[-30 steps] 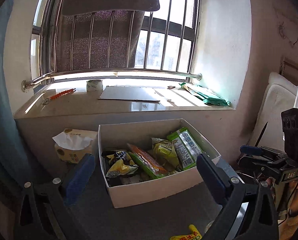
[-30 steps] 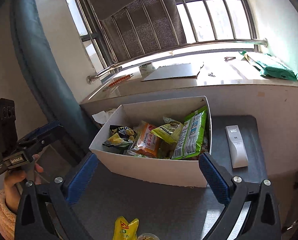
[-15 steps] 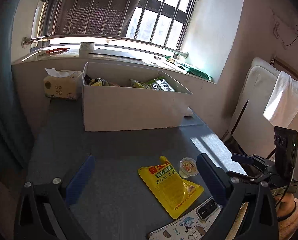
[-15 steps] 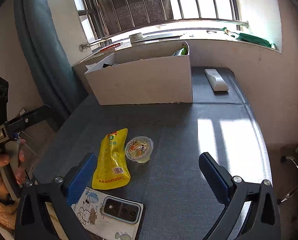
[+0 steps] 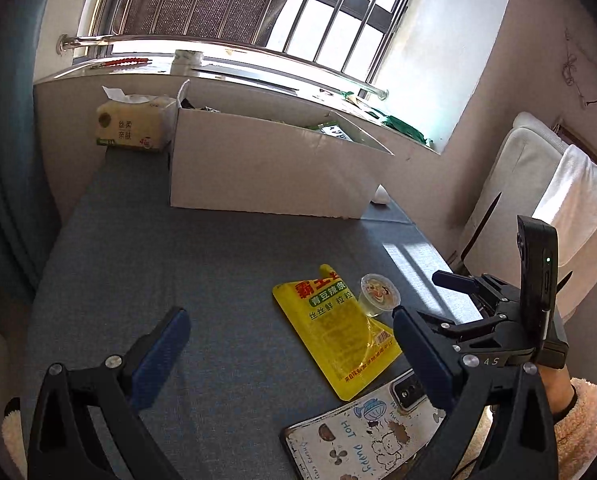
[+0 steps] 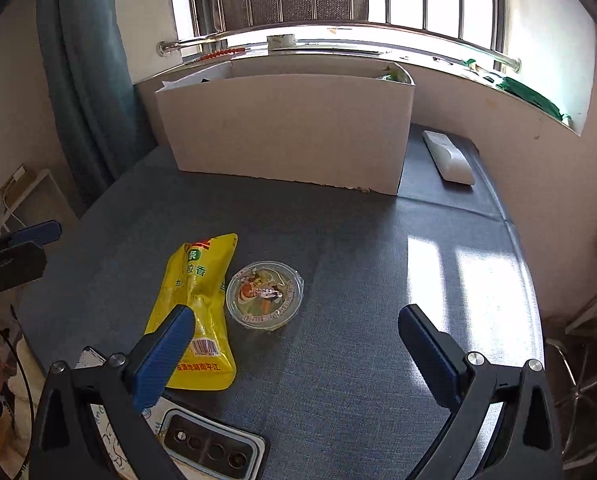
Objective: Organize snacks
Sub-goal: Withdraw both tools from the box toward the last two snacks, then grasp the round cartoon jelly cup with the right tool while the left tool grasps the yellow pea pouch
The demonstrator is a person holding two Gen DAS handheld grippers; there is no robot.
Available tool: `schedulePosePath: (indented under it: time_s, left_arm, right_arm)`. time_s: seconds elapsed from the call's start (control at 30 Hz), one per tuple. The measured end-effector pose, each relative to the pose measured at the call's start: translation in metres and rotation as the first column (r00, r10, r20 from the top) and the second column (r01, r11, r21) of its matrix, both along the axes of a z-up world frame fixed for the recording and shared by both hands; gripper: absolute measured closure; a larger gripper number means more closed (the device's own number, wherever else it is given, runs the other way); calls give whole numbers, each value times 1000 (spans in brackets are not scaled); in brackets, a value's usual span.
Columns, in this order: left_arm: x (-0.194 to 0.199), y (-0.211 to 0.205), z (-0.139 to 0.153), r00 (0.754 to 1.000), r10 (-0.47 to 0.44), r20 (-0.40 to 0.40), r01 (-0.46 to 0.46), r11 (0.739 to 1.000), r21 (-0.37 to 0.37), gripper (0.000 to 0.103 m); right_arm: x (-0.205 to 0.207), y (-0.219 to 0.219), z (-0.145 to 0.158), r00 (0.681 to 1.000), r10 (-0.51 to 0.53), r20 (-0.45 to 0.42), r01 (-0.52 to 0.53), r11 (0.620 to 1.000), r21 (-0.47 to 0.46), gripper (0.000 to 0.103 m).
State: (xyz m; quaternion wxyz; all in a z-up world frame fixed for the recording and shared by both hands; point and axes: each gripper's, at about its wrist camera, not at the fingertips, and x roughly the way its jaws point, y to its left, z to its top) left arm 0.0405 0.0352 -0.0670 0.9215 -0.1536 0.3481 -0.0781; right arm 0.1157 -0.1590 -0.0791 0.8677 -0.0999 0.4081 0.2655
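Snacks left outside the white box number two: a yellow pouch lying flat on the grey table and, just beside it on its right, a small clear jelly cup with a printed foil lid. Both sit near the front edge, well apart from the box, which stands at the far end under the window with packets showing above its rim. The right gripper hangs over the table with its jaws spread wide and nothing between them, the cup lying ahead in the gap; the left gripper is likewise released and empty, off to the left of the pouch. The pouch looks light, soft and crinkly (likely slippery film), so a pinch across one long edge or a corner should hold better than a flat squeeze. The cup looks light but stiff and smooth, with a thin lid that could dent or burst, so I would close gently on its side wall below the rim. A phone lies at the pouch's near end, under its corner.
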Motion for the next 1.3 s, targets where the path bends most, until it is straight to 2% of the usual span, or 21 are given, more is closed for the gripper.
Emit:
schedulePosePath:
  time_s: [0.3, 0.5, 0.53, 0.57, 0.6, 0.67, 0.77, 0.87, 1.03, 1.17, 1.23, 1.3]
  left_arm:
    - [1, 3, -6, 1000, 12, -26, -12, 1000, 4, 0]
    - [6, 2, -11, 999, 11, -53, -11, 1000, 9, 0]
    - [6, 1, -12, 998, 10, -56, -9, 1000, 13, 0]
    - [7, 0, -13, 998, 8, -57, -7, 1000, 15, 0]
    - [7, -2, -13, 998, 5, -60, -5, 1000, 16, 0]
    - [9, -4, -15, 998, 0, -68, 2, 1000, 18, 0]
    - [15, -9, -17, 996, -19, -84, 20, 1000, 12, 0]
    - [28, -22, -21, 990, -73, -120, 74, 997, -1, 0]
    - [62, -49, -33, 973, -99, -207, 106, 994, 21, 0]
    - [89, -70, -47, 952, -89, -294, 118, 990, 83, 0]
    - [98, -75, -54, 939, -96, -330, 124, 990, 63, 0]
    - [104, -84, -56, 938, -126, -322, 170, 979, 114, 3]
  right_arm:
    - [24, 24, -15, 1000, 6, 3, -6, 995, -101, 0]
    - [31, 26, -24, 998, 33, -60, -37, 997, -64, 0]
    - [31, 26, -24, 997, 40, -60, -43, 997, -57, 7]
    - [30, 26, -24, 997, 46, -59, -50, 997, -54, 32]
    - [30, 26, -25, 996, 61, -71, -64, 997, -47, 52]
    - [29, 25, -25, 996, 50, -75, -54, 997, -52, 53]
    - [24, 15, -17, 994, 69, -90, -67, 998, 22, 53]
    - [18, -2, -3, 996, 37, -77, -32, 997, 72, 53]
    - [2, -40, 21, 998, -39, -54, 47, 987, 155, 53]
    - [-14, -63, 29, 996, -83, -43, 90, 979, 181, 53]
    - [-17, -72, 30, 993, -98, -59, 108, 974, 200, 53]
    - [-19, -83, 32, 990, -113, -78, 129, 963, 238, 53]
